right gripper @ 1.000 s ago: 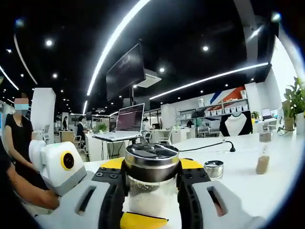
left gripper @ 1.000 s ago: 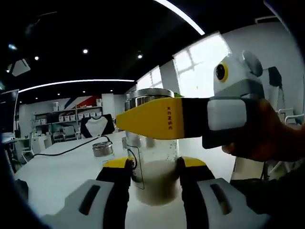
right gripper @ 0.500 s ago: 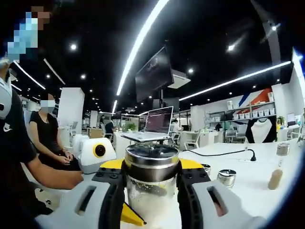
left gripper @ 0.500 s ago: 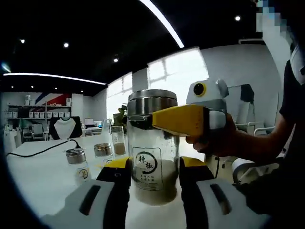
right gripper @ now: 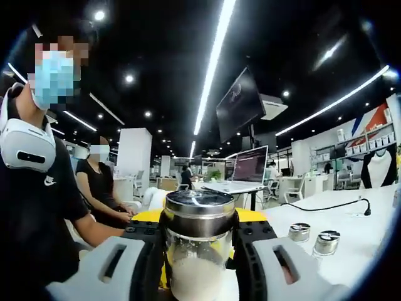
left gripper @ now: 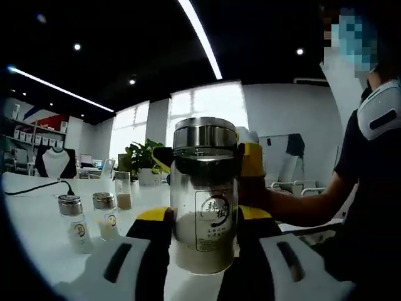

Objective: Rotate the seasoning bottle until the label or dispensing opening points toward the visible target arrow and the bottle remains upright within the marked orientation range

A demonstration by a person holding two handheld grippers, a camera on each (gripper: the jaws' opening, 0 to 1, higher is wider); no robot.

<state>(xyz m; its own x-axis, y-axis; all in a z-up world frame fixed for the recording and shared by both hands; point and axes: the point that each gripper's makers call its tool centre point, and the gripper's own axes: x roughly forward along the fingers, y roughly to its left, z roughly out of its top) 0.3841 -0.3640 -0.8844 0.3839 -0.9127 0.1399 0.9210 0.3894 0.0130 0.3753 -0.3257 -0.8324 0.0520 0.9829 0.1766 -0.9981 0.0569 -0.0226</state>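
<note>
Left tool (left gripper: pixel 203 235): clenched on the seasoning bottle (left gripper: pixel 205 200), its black and yellow jaws pressing the lower glass body from both sides, level with the pale powder.
Right tool (right gripper: pixel 199 235): clenched on the same seasoning bottle (right gripper: pixel 199 251), jaws set just under the steel cap; in the left gripper view its yellow jaws (left gripper: pixel 250 160) show behind the bottle's shoulder, with the person's hand holding it.
Seasoning bottle: upright between the two tools, clear glass, steel cap (left gripper: pixel 205 135) on top, pale powder filling about the lower third; a white label (left gripper: pixel 216 212) with dark characters faces the left gripper view, slightly to that view's right.
Counter (left gripper: pixel 37 219): white; the bottle's base sits at or just above it, which one I cannot tell.
Small shakers: two short steel-capped jars (left gripper: pixel 72 216) (left gripper: pixel 105 212) stand beside each other to the left of the held bottle in the left gripper view, a taller clear vial (left gripper: pixel 123 191) just behind them; in the right gripper view two steel-capped jars (right gripper: pixel 299 232) (right gripper: pixel 326 241) stand to the right.
Cable (right gripper: pixel 326 205): black, lying across the counter beyond the jars.
Laptop (right gripper: pixel 247 169): open on a desk farther back.
Person (right gripper: pixel 37 207): dark shirt, close at the left of the right gripper view.
Second person (right gripper: pixel 100 188): seated behind, in black.
Plant (left gripper: pixel 141 160): leafy, by the far window.
</note>
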